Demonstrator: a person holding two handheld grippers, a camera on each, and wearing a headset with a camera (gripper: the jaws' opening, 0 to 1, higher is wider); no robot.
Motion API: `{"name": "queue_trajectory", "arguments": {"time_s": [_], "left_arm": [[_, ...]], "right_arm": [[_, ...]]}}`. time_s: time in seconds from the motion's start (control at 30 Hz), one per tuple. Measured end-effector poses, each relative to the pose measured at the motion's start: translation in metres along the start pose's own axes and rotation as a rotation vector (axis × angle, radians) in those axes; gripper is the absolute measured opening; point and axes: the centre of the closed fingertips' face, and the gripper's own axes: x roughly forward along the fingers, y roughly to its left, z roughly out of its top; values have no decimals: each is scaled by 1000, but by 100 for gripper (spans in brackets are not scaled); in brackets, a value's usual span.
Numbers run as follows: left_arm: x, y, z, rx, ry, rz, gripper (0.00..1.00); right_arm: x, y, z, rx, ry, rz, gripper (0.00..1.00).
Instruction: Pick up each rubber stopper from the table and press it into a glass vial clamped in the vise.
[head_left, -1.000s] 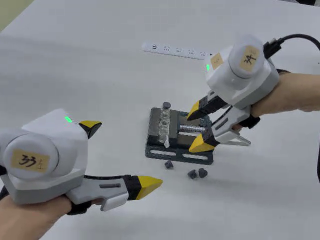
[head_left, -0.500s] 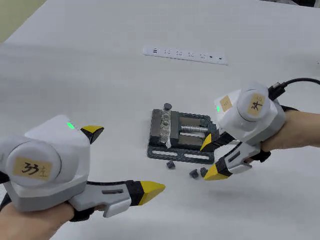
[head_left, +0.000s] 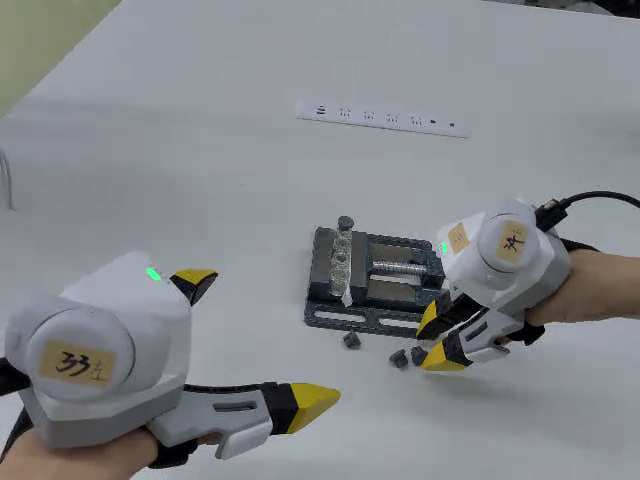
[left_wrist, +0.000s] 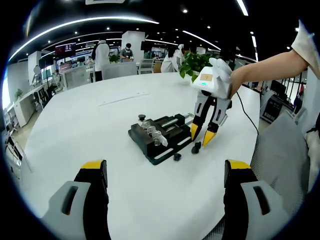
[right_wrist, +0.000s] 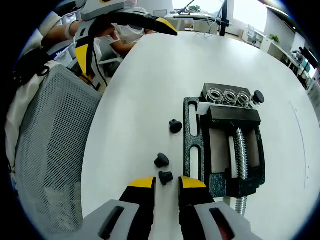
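The left gripper hovers low at the left, jaws spread wide with nothing between them. Mid-table sits the vise, its screw lying left to right. The glass vials stand upright, mouths up, in a row running away from the person along the vise's left side, and the farthest carries a fitted stopper. Three loose stoppers lie just in front of the vise. The right gripper points down at them, jaws narrowed to a small gap, gripping nothing. The nearest stopper lies just ahead of its tips.
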Motion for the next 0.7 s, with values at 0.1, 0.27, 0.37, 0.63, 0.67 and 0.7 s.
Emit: {"name": "queue_trajectory", "arguments": {"time_s": [0.1, 0.27, 0.37, 0.63, 0.67, 0.7], "left_arm": [[1, -1, 0, 1, 4, -2, 97], [2, -2, -1, 0, 5, -4, 97], [2, -3, -1, 0, 6, -5, 97], [3, -3, -4, 3, 5, -11, 97], [4, -4, -3, 7, -2, -14, 97], [3, -5, -2, 14, -13, -17, 96]], "right_arm": [[2, -1, -2, -6, 3, 8, 12], [3, 1, -1, -6, -1, 24, 7], [3, 3, -1, -3, -3, 34, 5], [2, 1, -1, 98, -24, 21, 5], [2, 1, -1, 131, -33, 16, 5], [2, 1, 0, 178, -46, 14, 4]]}}
